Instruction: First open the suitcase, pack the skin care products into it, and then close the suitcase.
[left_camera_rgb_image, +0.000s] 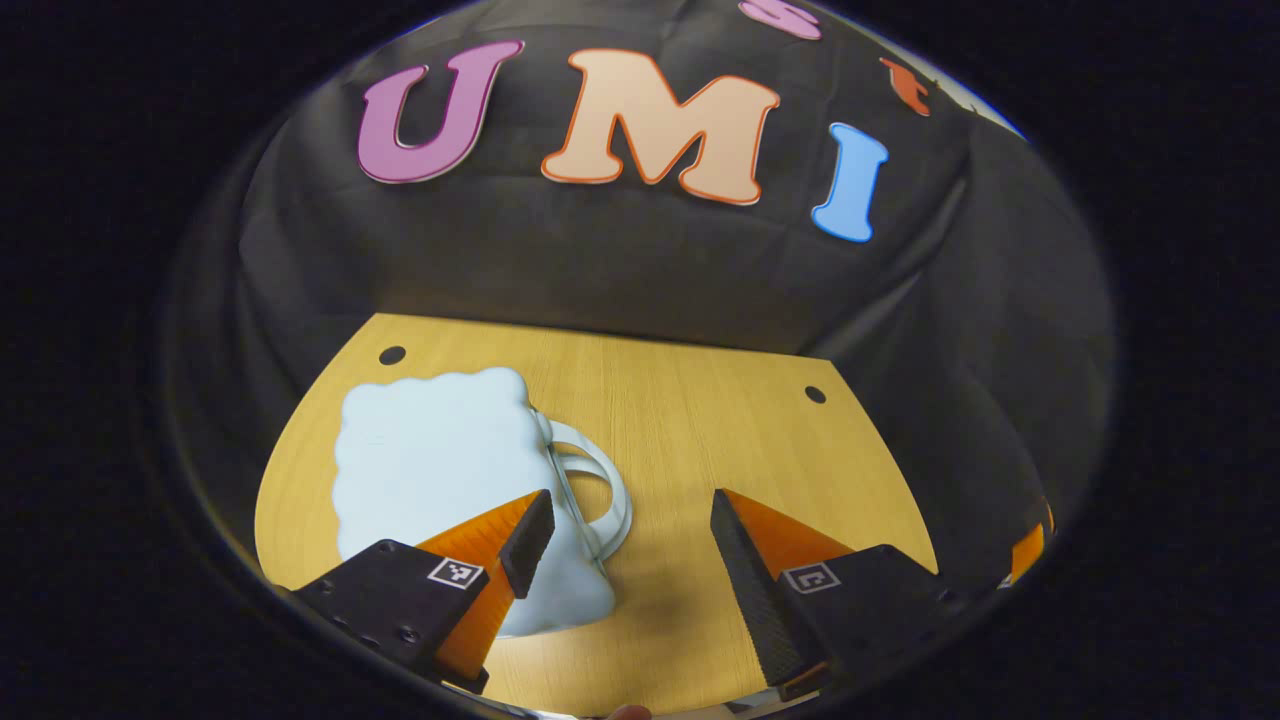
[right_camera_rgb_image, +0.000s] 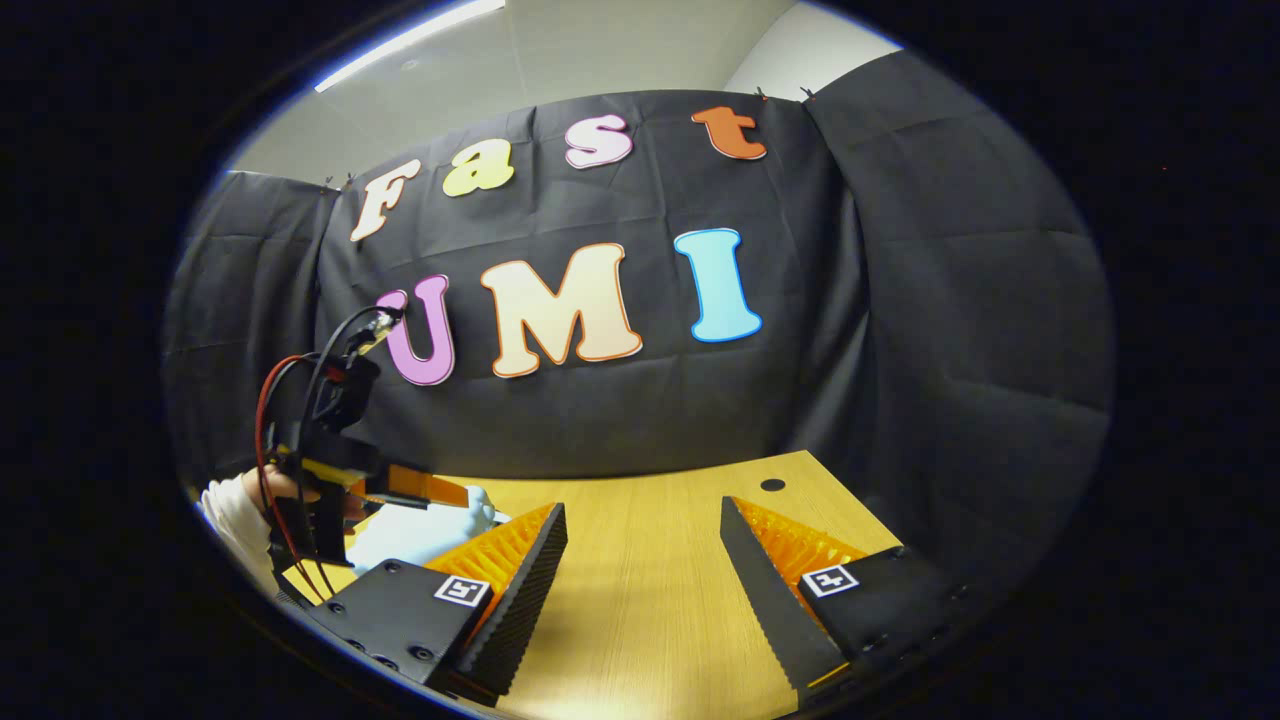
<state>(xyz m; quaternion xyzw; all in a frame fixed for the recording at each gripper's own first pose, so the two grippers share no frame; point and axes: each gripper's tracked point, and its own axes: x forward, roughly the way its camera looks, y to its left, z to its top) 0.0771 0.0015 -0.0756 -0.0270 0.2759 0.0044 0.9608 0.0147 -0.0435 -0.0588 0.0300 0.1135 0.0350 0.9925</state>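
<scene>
A pale blue suitcase (left_camera_rgb_image: 430, 450) with a wavy, cloud-like outline lies flat and closed on the wooden table (left_camera_rgb_image: 690, 420), left of centre. Its looped handle (left_camera_rgb_image: 603, 478) sticks out to the right. My left gripper (left_camera_rgb_image: 630, 505) hovers open just above it, with the left finger over the case's near right corner and the handle lying between the fingers. In the right gripper view the suitcase (right_camera_rgb_image: 420, 535) shows at the far left beneath the left gripper (right_camera_rgb_image: 440, 492) and the hand (right_camera_rgb_image: 265, 485) holding it. My right gripper (right_camera_rgb_image: 642, 508) is open over bare table (right_camera_rgb_image: 640, 600), holding nothing.
The black cloth wall closes off the table's far side and right side. Round holes (left_camera_rgb_image: 815, 394) (left_camera_rgb_image: 392, 355) sit near the table's back corners. Red and black cables (right_camera_rgb_image: 275, 420) loop above the left gripper's body.
</scene>
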